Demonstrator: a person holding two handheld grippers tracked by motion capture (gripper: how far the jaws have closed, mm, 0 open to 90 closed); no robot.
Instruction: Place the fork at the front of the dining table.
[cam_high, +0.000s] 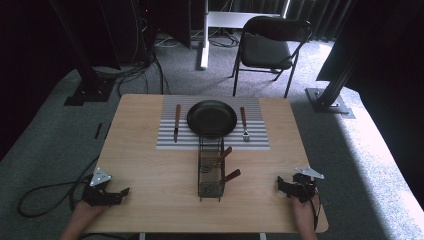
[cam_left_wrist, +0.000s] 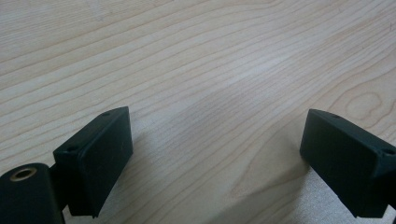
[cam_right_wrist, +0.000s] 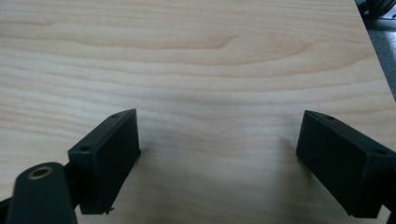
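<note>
Wooden table (cam_high: 150, 165) seen from above, with a striped placemat (cam_high: 260, 140) at its far middle. On the placemat lie a black plate (cam_high: 212, 118) in the centre, a knife (cam_high: 176, 122) with a brown handle to its left, and a fork (cam_high: 244, 123) with a brown handle to its right; neither touches the plate. Just near of the plate stands a narrow wire basket (cam_high: 210, 189), running from the placemat's near edge toward the person, and two brown-handled utensils (cam_high: 226, 164) lean in it with their handles pointing up and to the right. The left tool (cam_high: 120, 192) rests at the near left corner of the table, the right tool (cam_high: 281, 184) at the near right corner, each held by a hand at the table's near edge and each well apart from the basket between them. In the left gripper view the left tool (cam_left_wrist: 215, 154) has its jaws wide apart over bare wood, holding nothing; in the right gripper view the right tool (cam_right_wrist: 217, 156) is likewise wide and empty. A folding chair (cam_high: 267, 47) stands on the grey carpet beyond the table's far edge.
</note>
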